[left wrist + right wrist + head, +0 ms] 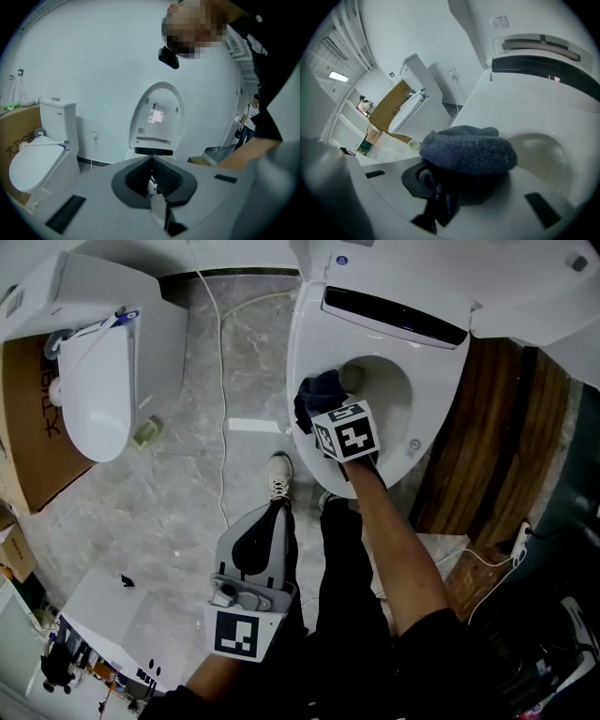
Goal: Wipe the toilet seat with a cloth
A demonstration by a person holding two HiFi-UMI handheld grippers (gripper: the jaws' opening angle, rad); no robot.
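Head view: right gripper (323, 413) holds dark cloth (315, 393) on left rim of toilet seat (302, 343). Left gripper (262, 531) hangs low beside person's leg, well apart from seat.
Left gripper view: jaws together, nothing between, facing raised lid (159, 110).
Right gripper view: jaws clamped on cloth, bunched on seat beside bowl (543, 159).

Two toilets show clearly: the open toilet (309, 324) and a closed toilet (94, 381) left of it. One cloth (314, 390) lies on the open toilet's rim. There are two grippers, the left gripper (151, 176) and the right gripper (323, 413), and one cardboard box (28, 418).
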